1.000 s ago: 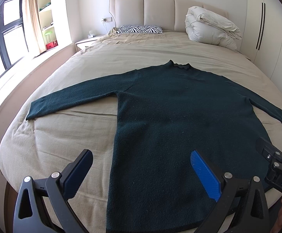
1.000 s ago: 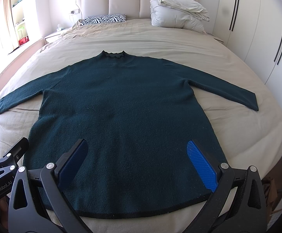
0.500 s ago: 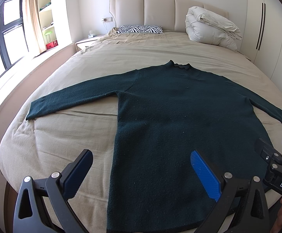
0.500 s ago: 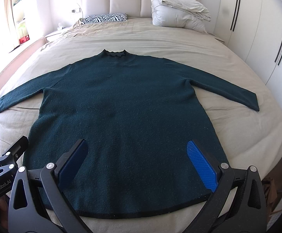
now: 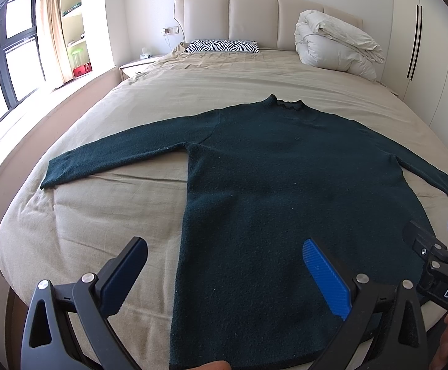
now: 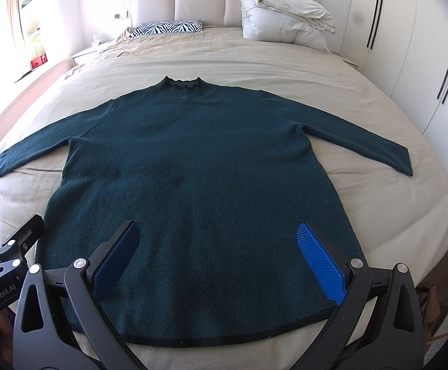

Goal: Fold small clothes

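Observation:
A dark green long-sleeved sweater (image 5: 285, 191) lies flat on the bed, collar away from me, both sleeves spread out; it also shows in the right wrist view (image 6: 199, 166). My left gripper (image 5: 224, 277) is open and empty above the sweater's lower left edge. My right gripper (image 6: 221, 259) is open and empty above the hem (image 6: 224, 339). The right gripper also shows at the right edge of the left wrist view (image 5: 433, 252). The left gripper shows at the left edge of the right wrist view (image 6: 5, 246).
The bed (image 6: 285, 71) has a beige sheet. A zebra pillow (image 5: 222, 46) and a folded white duvet (image 5: 335, 46) lie by the headboard. A nightstand (image 5: 137, 67) and window stand left, white wardrobes (image 6: 409, 46) right.
The right wrist view has shifted slightly; the sweater sits a little lower in frame. Both grippers stay open. The sweater has not moved.

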Motion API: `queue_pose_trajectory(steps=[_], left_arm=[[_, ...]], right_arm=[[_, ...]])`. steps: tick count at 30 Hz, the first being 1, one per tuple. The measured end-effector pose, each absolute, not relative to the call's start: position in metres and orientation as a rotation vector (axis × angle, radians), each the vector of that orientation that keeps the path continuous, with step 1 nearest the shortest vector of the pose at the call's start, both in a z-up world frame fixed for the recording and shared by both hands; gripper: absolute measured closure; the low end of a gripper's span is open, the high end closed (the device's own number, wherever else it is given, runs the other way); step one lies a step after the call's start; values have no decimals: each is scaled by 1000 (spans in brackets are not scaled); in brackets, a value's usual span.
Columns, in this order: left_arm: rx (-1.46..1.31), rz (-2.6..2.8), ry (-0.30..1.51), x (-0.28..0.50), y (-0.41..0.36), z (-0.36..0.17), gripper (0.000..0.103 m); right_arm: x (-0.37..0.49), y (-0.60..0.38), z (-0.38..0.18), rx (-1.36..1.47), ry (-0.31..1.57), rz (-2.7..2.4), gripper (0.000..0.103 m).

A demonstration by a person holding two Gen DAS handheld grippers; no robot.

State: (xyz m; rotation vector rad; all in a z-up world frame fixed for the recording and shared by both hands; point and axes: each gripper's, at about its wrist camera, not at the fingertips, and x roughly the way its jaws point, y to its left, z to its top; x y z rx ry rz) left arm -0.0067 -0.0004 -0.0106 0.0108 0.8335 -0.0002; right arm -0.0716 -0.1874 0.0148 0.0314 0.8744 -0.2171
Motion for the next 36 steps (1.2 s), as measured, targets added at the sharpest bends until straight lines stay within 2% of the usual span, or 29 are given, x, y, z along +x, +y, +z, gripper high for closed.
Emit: queue_pose_trajectory(steps=[4,10,17,21,32,33,36], left_arm=[[-29,-36,830,-8,4,-13,0],[-244,-145,835,5,46,-15,0],[-418,-185,728,26,110,-8,0],[-569,-108,905,45,155,-32,0],[-1025,48,651,64,335,-65,1],[-1082,66,616,65,351,-71,3],[-1200,123,562,72,383,-87,21]], right_arm=[[-71,-187,11,35,881,-217,0],[-67,-191,4,60,897,-195,0],[-61,-179,8,99,849,-94,0],[-56,-168,19,107,796,-40,0],[-34,-144,36,139,729,47,0],[-30,-142,36,140,731,59,0],[-18,-138,36,178,737,97,1]])
